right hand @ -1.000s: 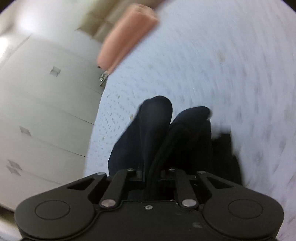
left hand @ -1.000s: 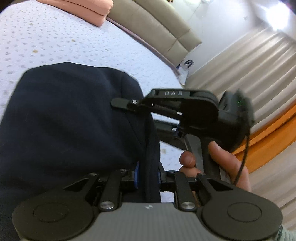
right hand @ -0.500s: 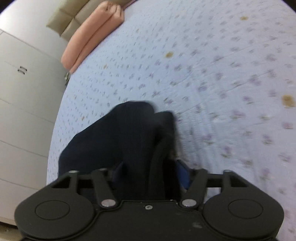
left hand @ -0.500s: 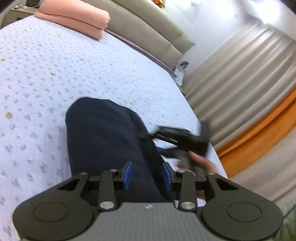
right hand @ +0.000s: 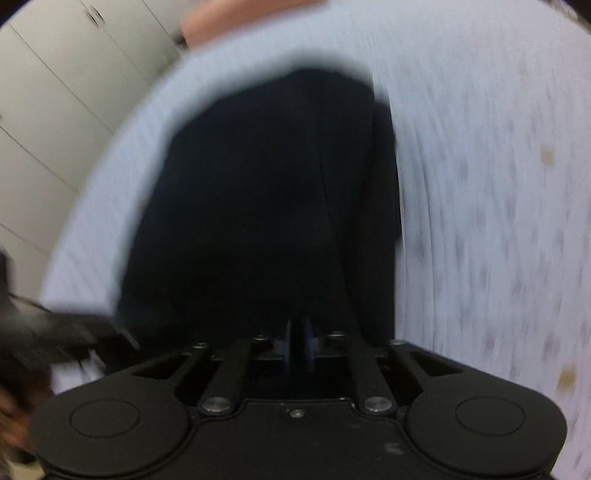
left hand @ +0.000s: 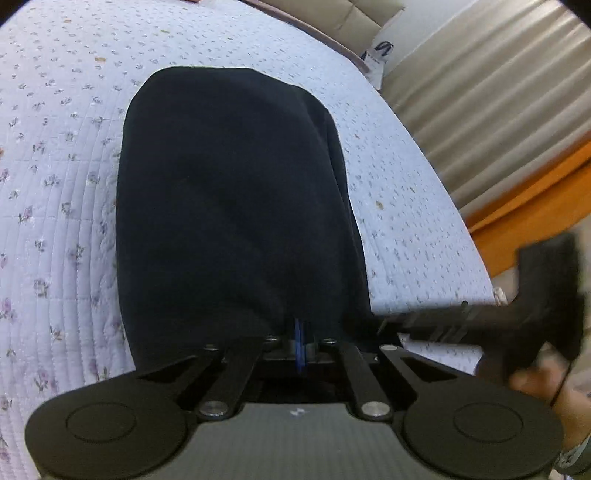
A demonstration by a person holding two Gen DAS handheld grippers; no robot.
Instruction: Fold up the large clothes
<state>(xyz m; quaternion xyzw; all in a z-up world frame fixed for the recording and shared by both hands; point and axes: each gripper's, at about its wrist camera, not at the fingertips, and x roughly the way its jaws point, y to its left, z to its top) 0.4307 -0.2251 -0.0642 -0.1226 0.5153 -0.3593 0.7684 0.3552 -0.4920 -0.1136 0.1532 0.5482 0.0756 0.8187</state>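
Note:
A dark navy garment [left hand: 229, 206] lies folded on the floral bedspread [left hand: 55, 184], stretching away from both grippers. My left gripper [left hand: 301, 341] is shut on the garment's near edge; the blue pads are pressed together under the cloth. My right gripper [right hand: 299, 341] is shut on the same near edge of the garment [right hand: 266, 206]; that view is motion-blurred. The right gripper also shows blurred at the right of the left wrist view [left hand: 480, 325], close beside the left one.
A beige headboard [left hand: 332, 14] and a white bag [left hand: 378, 51] stand past the far bed edge. Curtains [left hand: 498, 92] and an orange strip hang on the right. A pink folded cloth [right hand: 236, 18] and white cupboards [right hand: 55, 92] show in the right wrist view.
Both grippers have closed on the garment's near edge from a wider stance. The garment now lies longer and flatter before them. The right gripper has swung down beside the left.

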